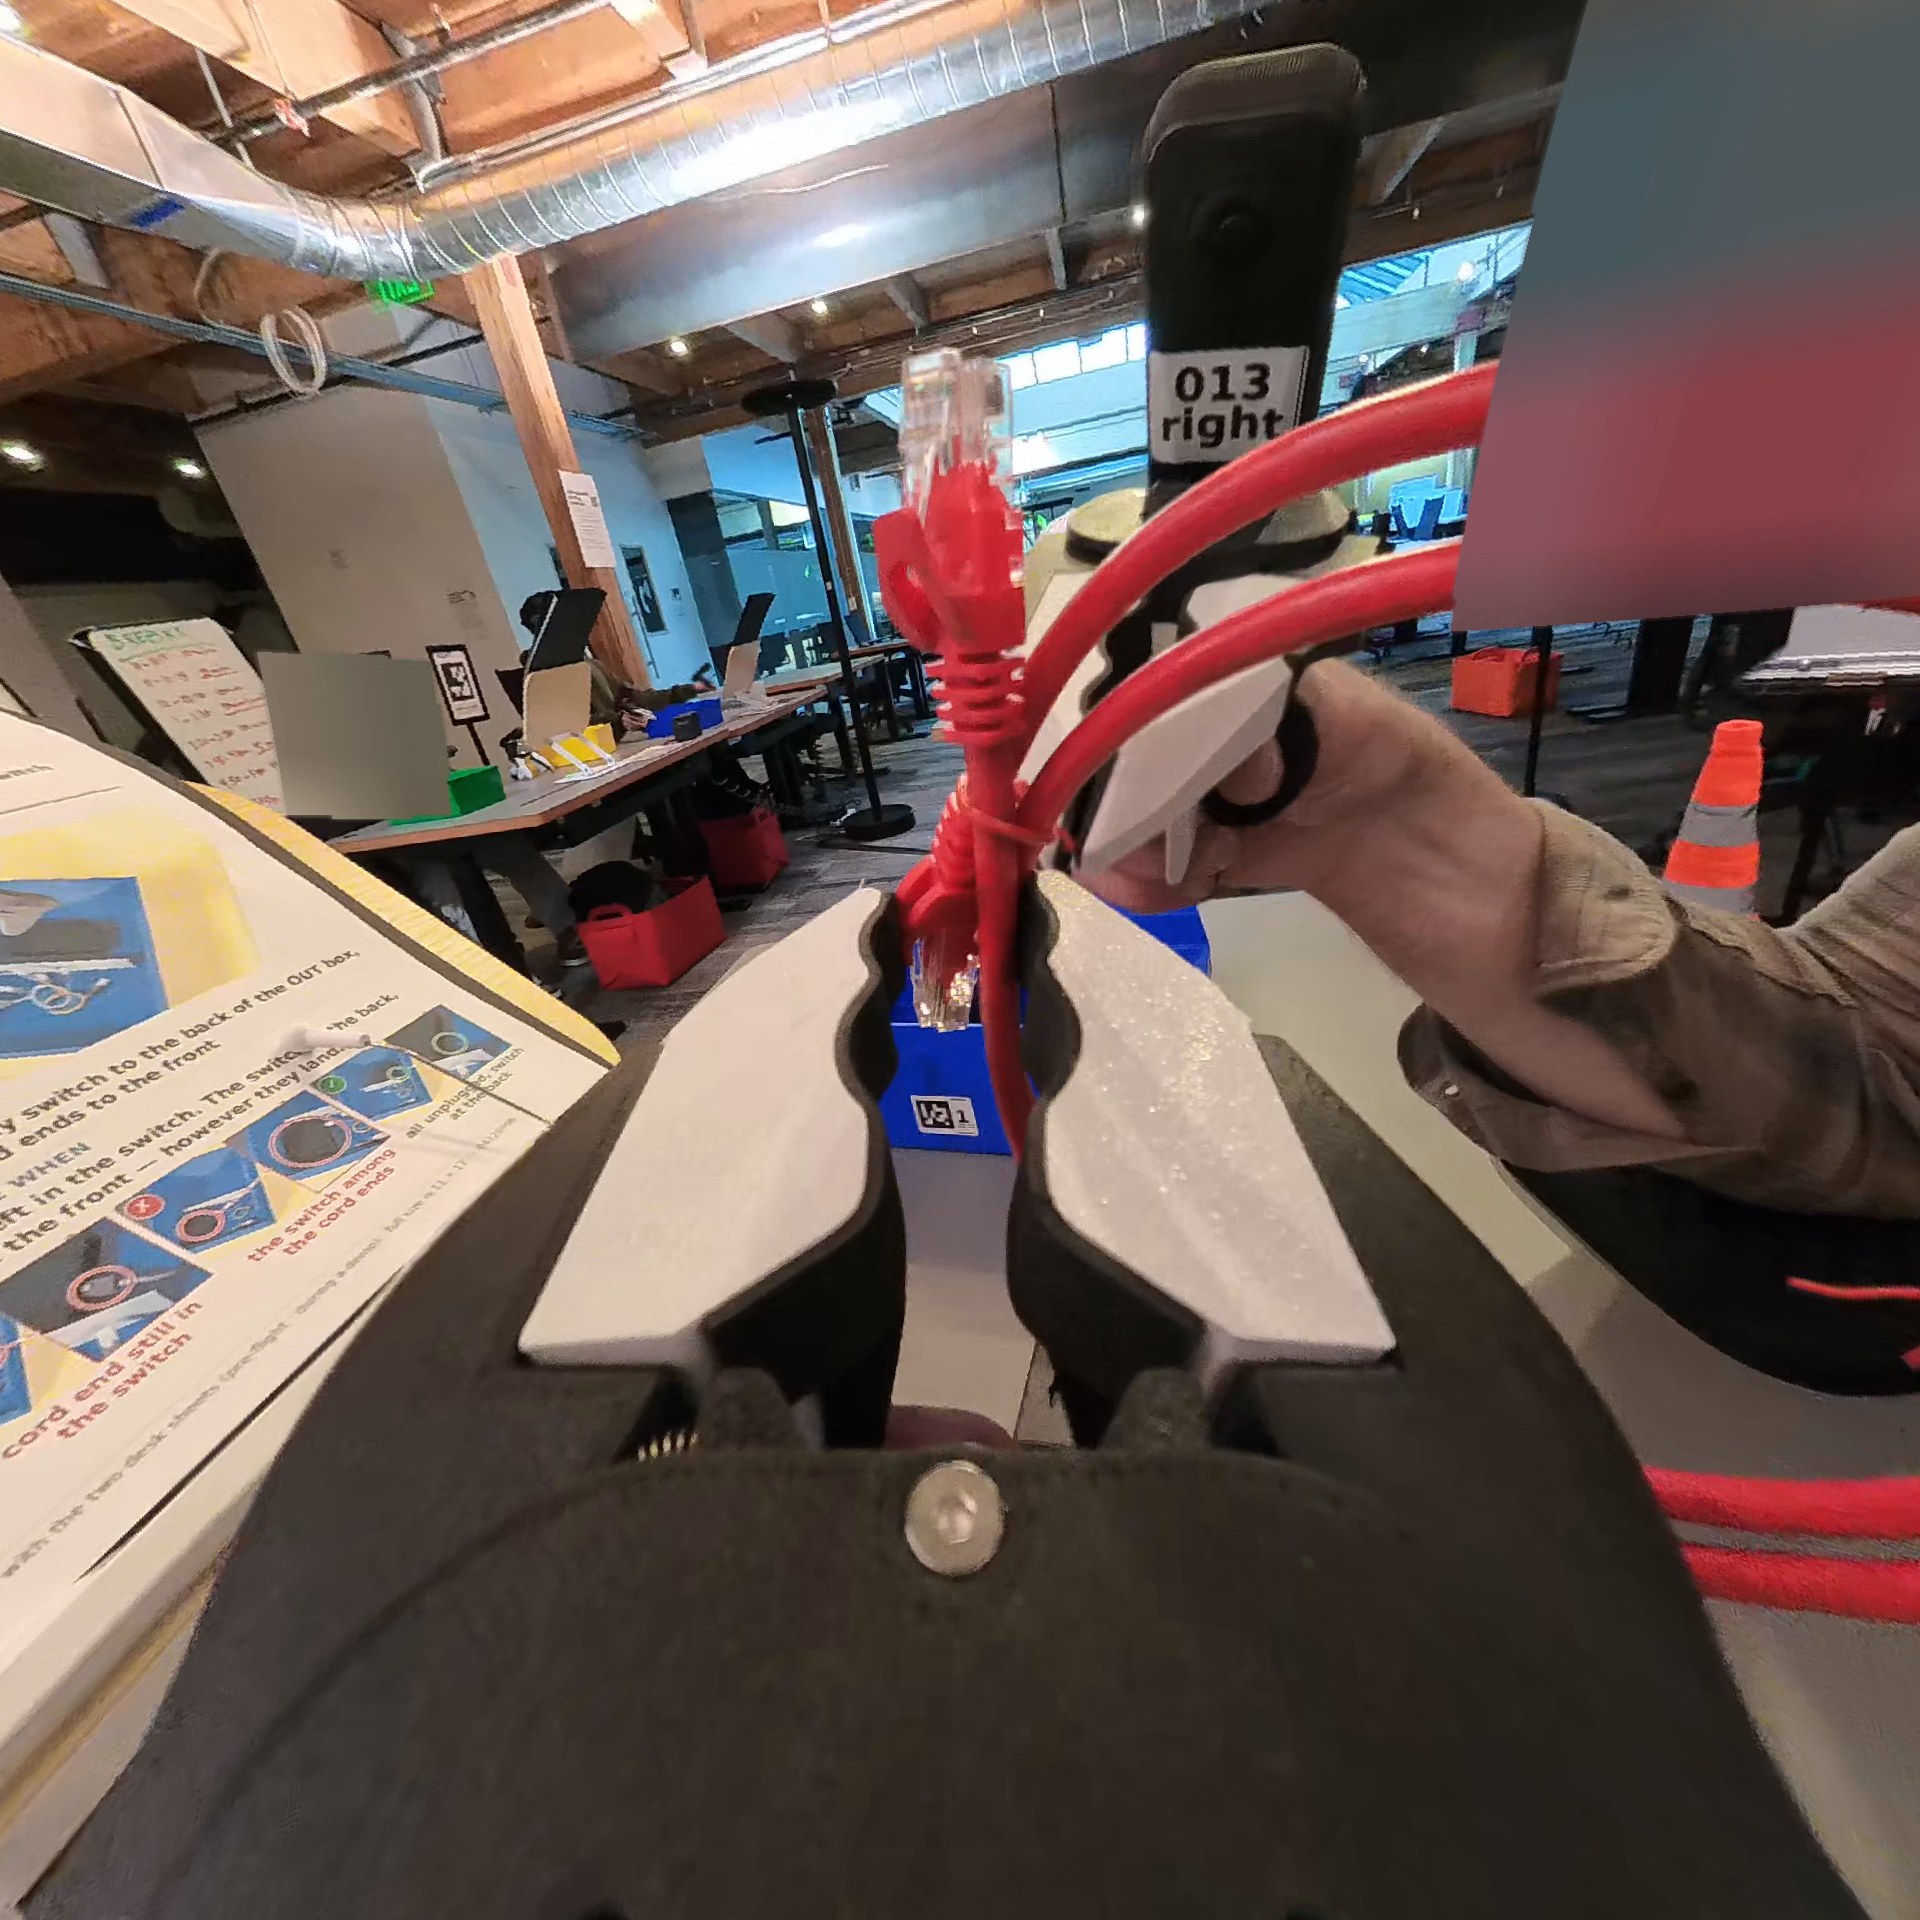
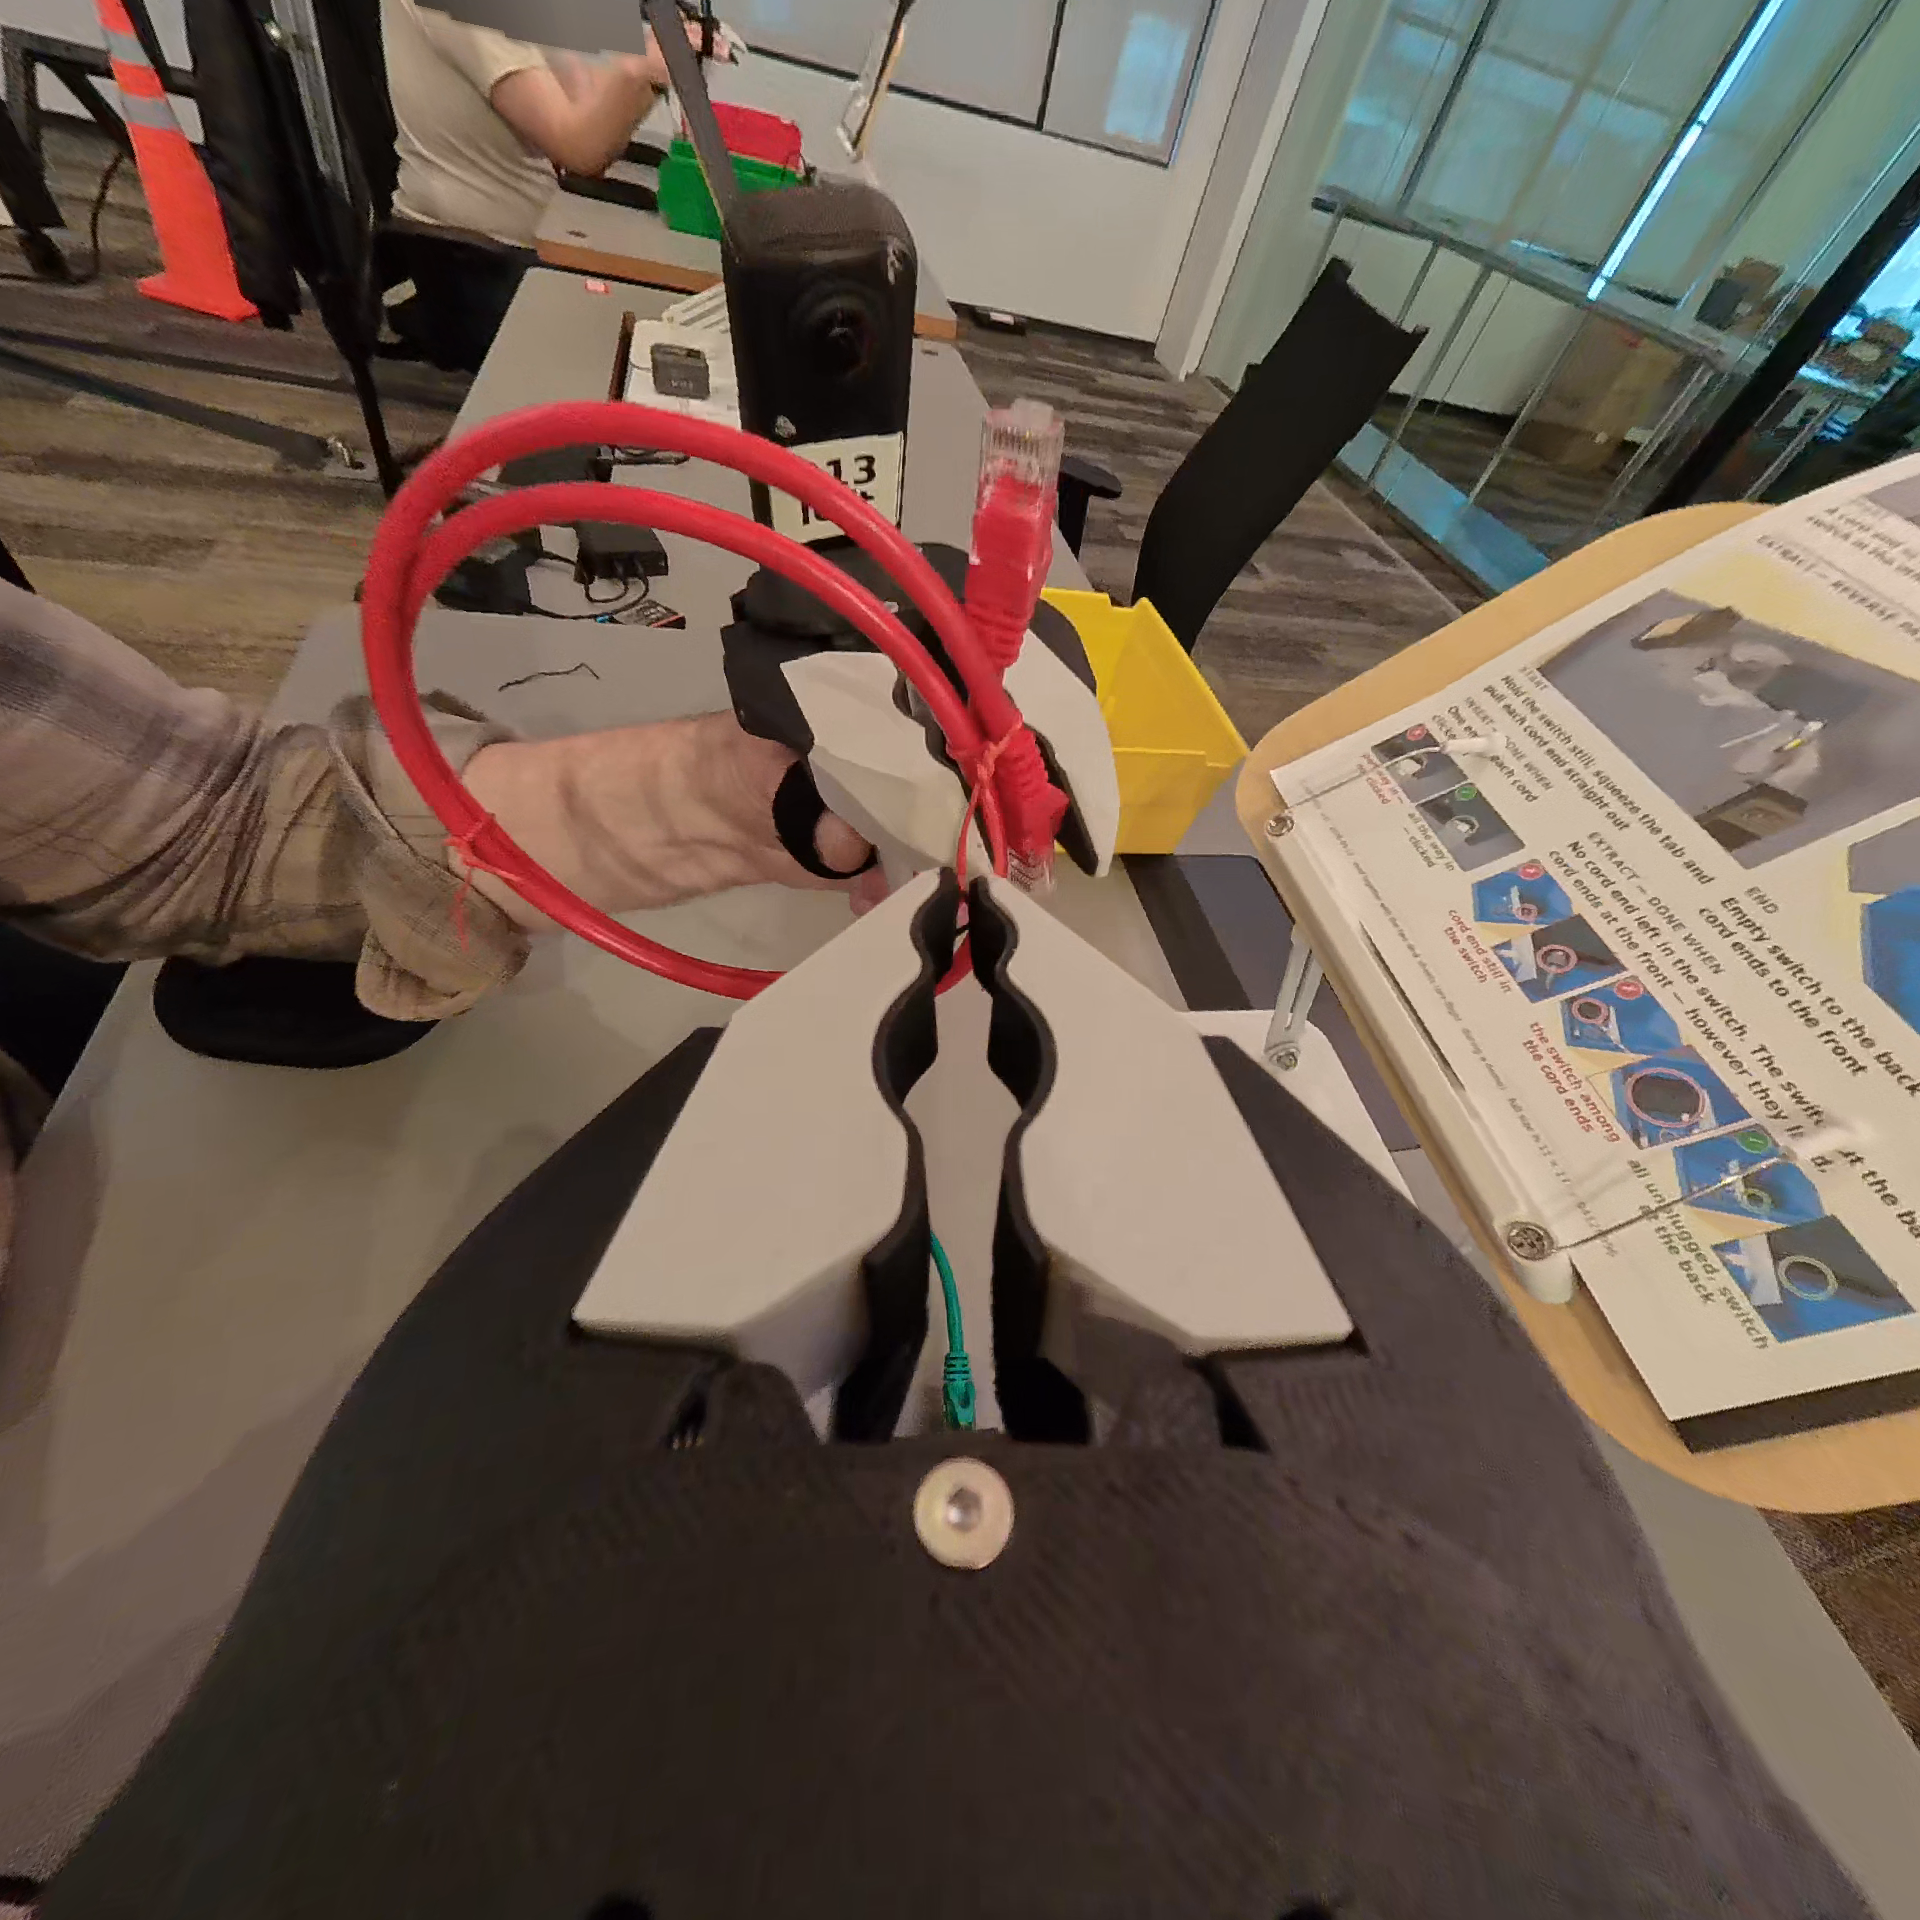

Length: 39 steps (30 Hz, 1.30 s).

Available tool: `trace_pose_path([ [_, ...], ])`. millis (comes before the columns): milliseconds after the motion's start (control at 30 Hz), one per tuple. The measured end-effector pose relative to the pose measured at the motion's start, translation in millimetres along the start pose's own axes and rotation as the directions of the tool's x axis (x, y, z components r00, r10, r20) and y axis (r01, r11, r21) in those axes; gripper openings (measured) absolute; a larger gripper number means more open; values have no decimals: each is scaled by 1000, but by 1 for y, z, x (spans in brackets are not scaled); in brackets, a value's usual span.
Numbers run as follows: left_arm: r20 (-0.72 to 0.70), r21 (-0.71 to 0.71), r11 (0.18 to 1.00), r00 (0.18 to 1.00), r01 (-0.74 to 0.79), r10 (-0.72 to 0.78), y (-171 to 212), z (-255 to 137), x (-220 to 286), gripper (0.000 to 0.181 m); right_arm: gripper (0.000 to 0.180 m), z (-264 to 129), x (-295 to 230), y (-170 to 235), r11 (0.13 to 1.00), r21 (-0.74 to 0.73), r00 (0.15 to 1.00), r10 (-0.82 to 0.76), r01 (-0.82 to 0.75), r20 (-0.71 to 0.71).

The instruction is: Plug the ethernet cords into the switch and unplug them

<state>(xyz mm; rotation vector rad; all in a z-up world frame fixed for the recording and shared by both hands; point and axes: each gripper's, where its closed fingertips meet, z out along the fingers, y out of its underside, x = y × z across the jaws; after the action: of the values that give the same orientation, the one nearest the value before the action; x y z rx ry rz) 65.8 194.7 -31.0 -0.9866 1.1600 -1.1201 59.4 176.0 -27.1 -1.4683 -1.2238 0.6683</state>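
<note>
Above the grey table (image 2: 260, 1195), we hold both grippers up, tips facing each other, with one coiled red cord (image 2: 436, 582) between them. To the side stands the tilted instruction board (image 2: 1621, 935), its printed sheet clipped on. Beyond the left gripper sits a yellow bin (image 2: 1164, 707); under the cord in the left view we see a blue bin (image 1: 940, 1091).

The left gripper (image 1: 956, 914) has its fingers closed on the cord, pinching a bundled stretch just below the tie wrap (image 1: 1013, 826). The right gripper (image 2: 964, 899) has its fingers nearly together at the tips. A strand of the cord runs at or just past those tips, but we cannot tell whether they actually clamp it.

The cord makes two loops that swing out to one side, bound by thin red ties. One plug (image 1: 956, 416) stands upright above the left fingers, clear shell on a red boot. The second plug (image 1: 945, 982) hangs downward between the left fingertips.

Low in the right view, through the gap at the finger bases, we spot a green cord (image 2: 951, 1340) lying on the table.

The switch does not show in either view. An orange cone (image 1: 1720, 816) stands on the floor behind.
</note>
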Motion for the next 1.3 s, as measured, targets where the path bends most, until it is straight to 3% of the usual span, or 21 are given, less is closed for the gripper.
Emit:
trace_pose_path([
  [67, -9, -7, 1000, 1000, -18, 18, 0, 0, 3, 20, 11, -6, -2, -6, 1000, 28, 1000, 11, -11, 9],
  [167, -27, 1, 1000, 999, -26, 26, -2, 1, 7, 20, 14, -11, -5, -15, 989, 108, 992, 91, -99, 84],
  [400, -57, 12, 999, 997, -44, 45, -3, 3, 14, 21, 8, -2, -16, -13, 941, 155, 913, 238, -301, 331],
  [633, -70, 23, 999, 996, -44, 46, -7, 2, 17, 21, 0, -3, -15, -18, 910, 207, 881, 259, -360, 395],
  [733, -48, 7, 1000, 998, -27, 27, -5, 1, 11, 21, 0, -1, -8, -19, 936, 218, 935, 208, -275, 289],
  [833, -14, -17, 1000, 1000, 16, -16, -3, 2, 3, 20, 0, 2, 1, -17, 986, 157, 997, 56, -65, 61],
  [900, -4, -26, 998, 998, 65, -66, -1, 3, -1, 21, 0, 0, 5, -21, 988, 86, 988, -115, 125, -107],
  [967, 13, -37, 993, 994, 112, -112, 3, 6, -5, 20, 0, -1, 11, -21, 957, -49, 921, -289, 286, -262],
  [1033, 22, -42, 989, 990, 140, -140, 5, 8, -7, 20, 0, 1, 10, -24, 874, -188, 801, -486, 449, -350],
  [1133, 35, -47, 989, 990, 141, -139, 4, 10, -6, 20, 0, 5, 6, -22, 753, -322, 661, -658, 574, -360],
  [1300, 70, -49, 989, 989, 136, -133, 5, 12, -9, 20, 0, 0, 11, -8, 655, -451, 583, -752, 606, -308],
])
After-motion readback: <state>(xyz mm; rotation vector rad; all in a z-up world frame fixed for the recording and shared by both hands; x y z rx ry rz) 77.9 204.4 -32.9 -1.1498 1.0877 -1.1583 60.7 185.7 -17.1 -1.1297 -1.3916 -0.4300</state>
